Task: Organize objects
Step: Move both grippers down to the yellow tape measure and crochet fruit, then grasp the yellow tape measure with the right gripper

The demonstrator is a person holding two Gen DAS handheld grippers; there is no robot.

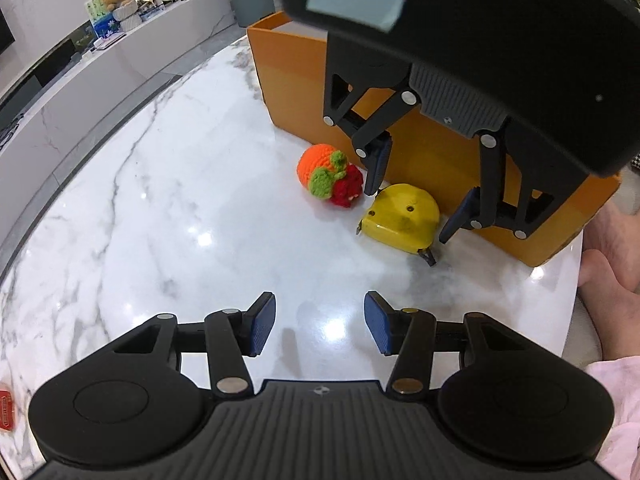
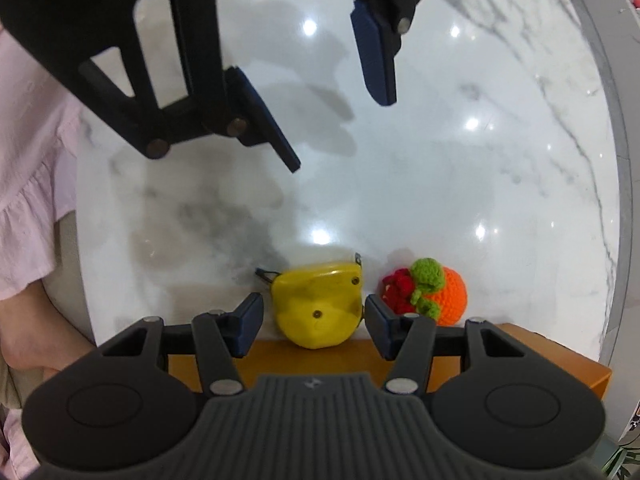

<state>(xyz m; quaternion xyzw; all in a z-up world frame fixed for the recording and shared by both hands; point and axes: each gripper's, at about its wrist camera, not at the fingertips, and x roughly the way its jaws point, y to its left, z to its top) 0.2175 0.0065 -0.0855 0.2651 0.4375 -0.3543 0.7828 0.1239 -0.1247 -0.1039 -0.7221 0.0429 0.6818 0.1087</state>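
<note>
Left wrist view alone shows the orange box [image 1: 288,80]; right gripper [image 2: 313,320], jaws apart, straddles the tape measure [image 2: 320,308]; left gripper [image 1: 320,322] gapes empty

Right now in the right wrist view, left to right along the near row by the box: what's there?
Pink sleeve → right gripper's left pad → yellow tape measure → right pad → red crochet piece → orange crochet ball. The pads flank the tape measure, with gaps.

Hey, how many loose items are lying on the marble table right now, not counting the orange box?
2. A yellow tape measure lies against the orange box, under the right gripper. A crocheted fruit toy sits just beside it. The box's inside is hidden.
</note>
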